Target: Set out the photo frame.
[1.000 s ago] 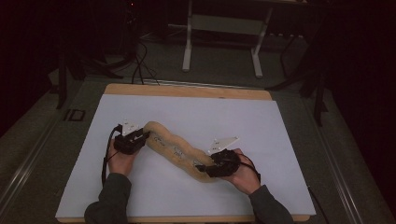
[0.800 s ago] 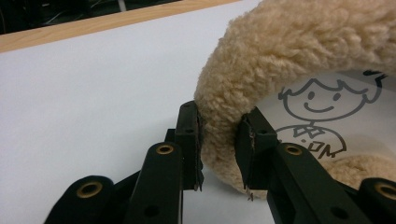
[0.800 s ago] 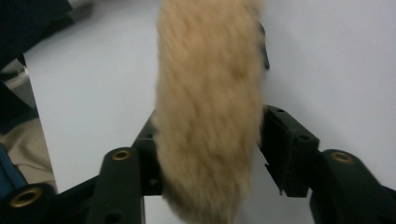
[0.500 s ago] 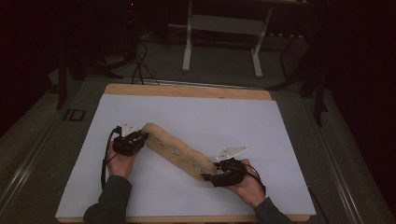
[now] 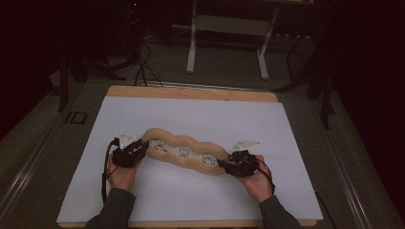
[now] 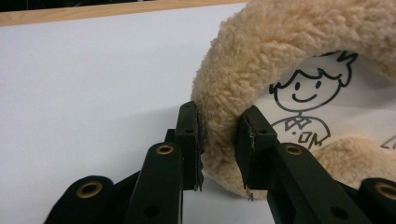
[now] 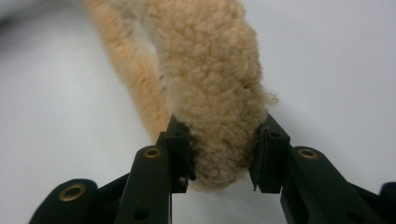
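A long tan fleece strip [image 5: 184, 152] with a white inner face printed with cartoon figures lies across the white sheet [image 5: 191, 119]. My left gripper [image 5: 143, 149] is shut on its left end; in the left gripper view the pads [image 6: 194, 140] squeeze the fleece rim [image 6: 261, 51]. At the strip's right end my right gripper [image 5: 224, 164] has just been closing its jaws. In the right gripper view this gripper [image 7: 224, 158] presses both pads into the fleece [image 7: 210, 70] held between them.
The white sheet covers a wooden table whose far edge [image 5: 191, 92] shows bare. Beyond it, on the dark floor, stand a metal frame's legs [image 5: 227, 47] and loose cables [image 5: 143, 71]. Bare sheet lies all around the strip.
The strip, curved and slanting before, now lies nearly straight from left to right. The right hand has shifted to the right along it and now grips its end.
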Demonstrator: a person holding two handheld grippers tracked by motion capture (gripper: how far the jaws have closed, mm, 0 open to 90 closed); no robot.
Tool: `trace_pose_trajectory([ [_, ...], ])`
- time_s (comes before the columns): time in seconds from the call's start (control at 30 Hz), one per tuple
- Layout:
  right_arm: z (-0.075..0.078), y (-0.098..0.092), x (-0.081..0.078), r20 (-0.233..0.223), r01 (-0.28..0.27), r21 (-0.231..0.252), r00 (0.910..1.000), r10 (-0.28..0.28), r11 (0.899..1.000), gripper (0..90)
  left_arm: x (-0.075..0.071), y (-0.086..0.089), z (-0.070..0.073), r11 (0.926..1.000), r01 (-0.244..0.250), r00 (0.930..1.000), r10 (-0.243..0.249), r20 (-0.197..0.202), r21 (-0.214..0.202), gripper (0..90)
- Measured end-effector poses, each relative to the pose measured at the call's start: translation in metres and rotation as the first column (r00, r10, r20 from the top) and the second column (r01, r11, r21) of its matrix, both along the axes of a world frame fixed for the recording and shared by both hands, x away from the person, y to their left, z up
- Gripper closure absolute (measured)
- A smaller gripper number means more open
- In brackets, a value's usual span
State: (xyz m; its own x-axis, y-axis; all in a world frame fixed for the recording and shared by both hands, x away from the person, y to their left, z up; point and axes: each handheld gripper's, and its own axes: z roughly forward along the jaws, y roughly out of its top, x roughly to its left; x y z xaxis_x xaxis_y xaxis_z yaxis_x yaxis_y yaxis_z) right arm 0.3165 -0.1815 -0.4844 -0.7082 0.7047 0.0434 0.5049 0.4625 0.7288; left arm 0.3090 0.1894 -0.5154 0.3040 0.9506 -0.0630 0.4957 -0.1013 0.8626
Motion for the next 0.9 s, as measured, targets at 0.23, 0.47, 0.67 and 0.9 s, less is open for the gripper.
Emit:
trace_pose_trajectory([
  [0.23,0.000,-0.013,0.016,0.041,0.064,0.035,0.9970,-0.065,0.997,63.5,-0.011,-0.013,-0.002,0.9997,-0.020,0.9997,0.020,0.012,-0.014,72.9],
  [0.47,0.000,-0.020,0.024,0.098,0.064,0.077,0.9926,-0.071,0.995,61.4,-0.021,-0.018,-0.004,0.9987,-0.041,0.9990,0.041,0.015,-0.029,72.5],
  [0.67,-0.005,-0.023,0.025,0.073,0.067,0.095,0.9946,-0.074,0.993,60.7,-0.022,-0.019,-0.001,0.9999,-0.006,0.9999,0.007,0.013,-0.008,72.3],
  [0.9,-0.008,-0.031,0.028,0.077,0.095,0.104,0.9917,-0.103,0.990,58.8,-0.026,-0.026,-0.001,0.9999,0.010,0.9998,-0.010,0.017,-0.004,71.8],
])
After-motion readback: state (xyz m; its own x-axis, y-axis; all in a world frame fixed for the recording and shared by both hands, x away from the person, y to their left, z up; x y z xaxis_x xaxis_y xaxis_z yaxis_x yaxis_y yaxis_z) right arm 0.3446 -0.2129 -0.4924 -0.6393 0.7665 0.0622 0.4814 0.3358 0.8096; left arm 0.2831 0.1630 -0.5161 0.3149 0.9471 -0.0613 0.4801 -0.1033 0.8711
